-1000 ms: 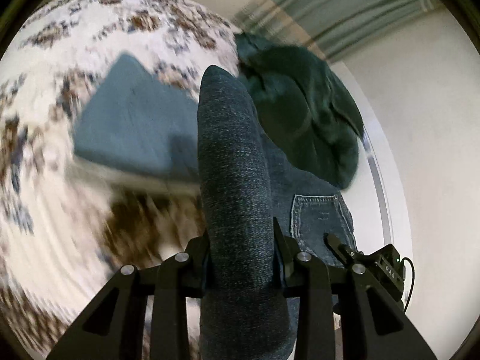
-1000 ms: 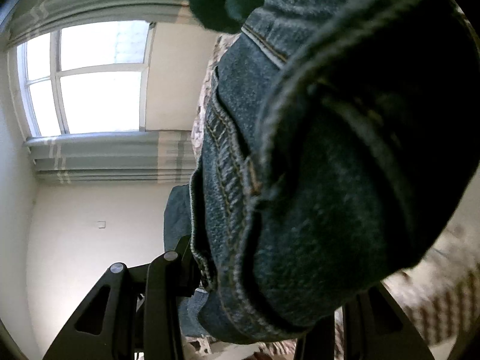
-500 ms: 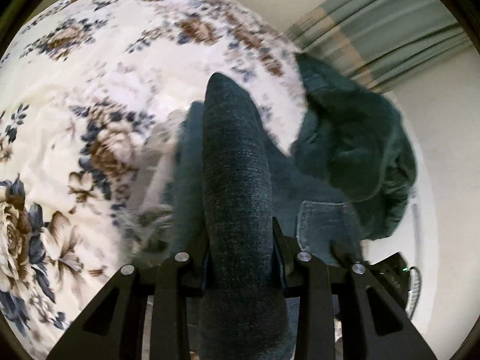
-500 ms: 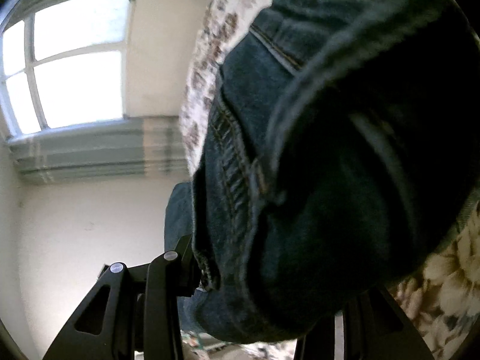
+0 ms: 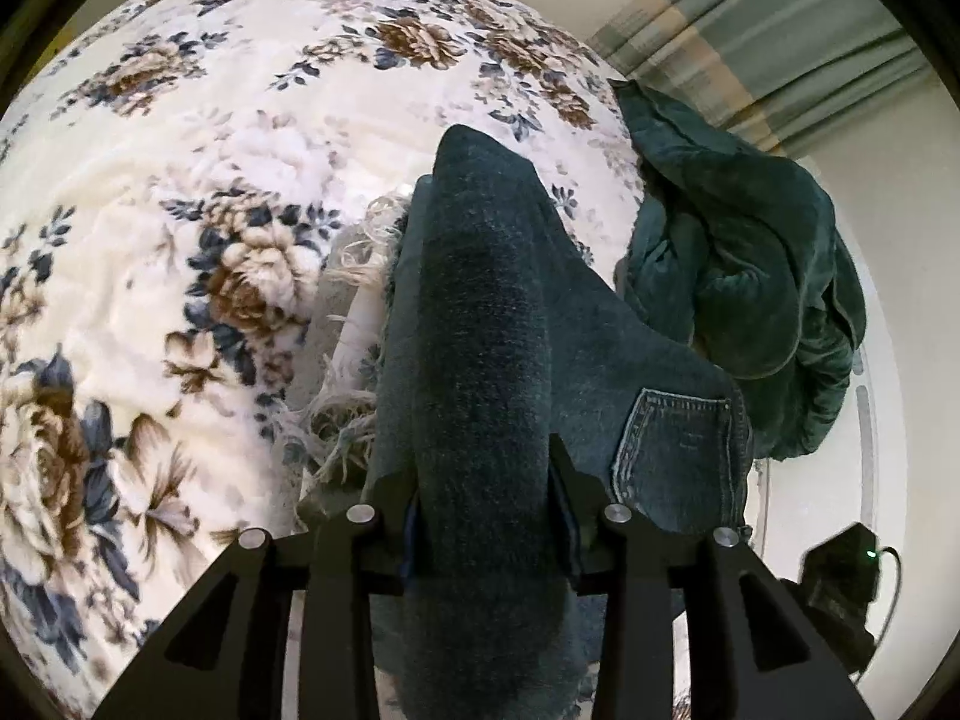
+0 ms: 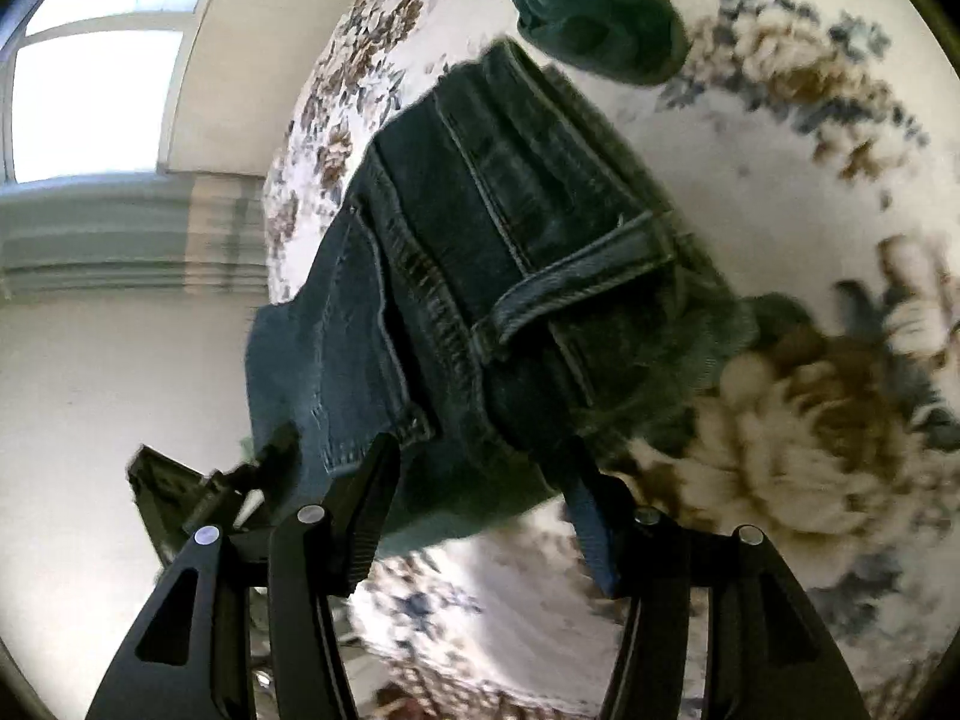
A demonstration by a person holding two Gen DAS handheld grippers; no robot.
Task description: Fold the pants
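Your left gripper (image 5: 483,516) has a thick fold of the dark denim pants (image 5: 480,312) standing between its jaws. The fold fills the gap from pad to pad and both pads touch it, so that side is clamped on the cloth, though the jaws have just been easing apart a little. Left of those jaws lies the floral blanket (image 5: 198,192), with a frayed pale hem (image 5: 354,276) of the pants just beside the left jaw. Ahead and to the right of the jaws the rest of the pants spreads flat, a back pocket (image 5: 678,456) showing beside the right jaw. Beyond it sits a crumpled dark green garment (image 5: 744,252).

Your right gripper (image 6: 480,480) has just been opening: its jaws stand wide. The waistband end of the pants (image 6: 492,252) lies on the blanket just ahead of them, its near edge reaching between the tips. The left pad sits at the denim's edge; the right pad is clear of it, so nothing is gripped there.
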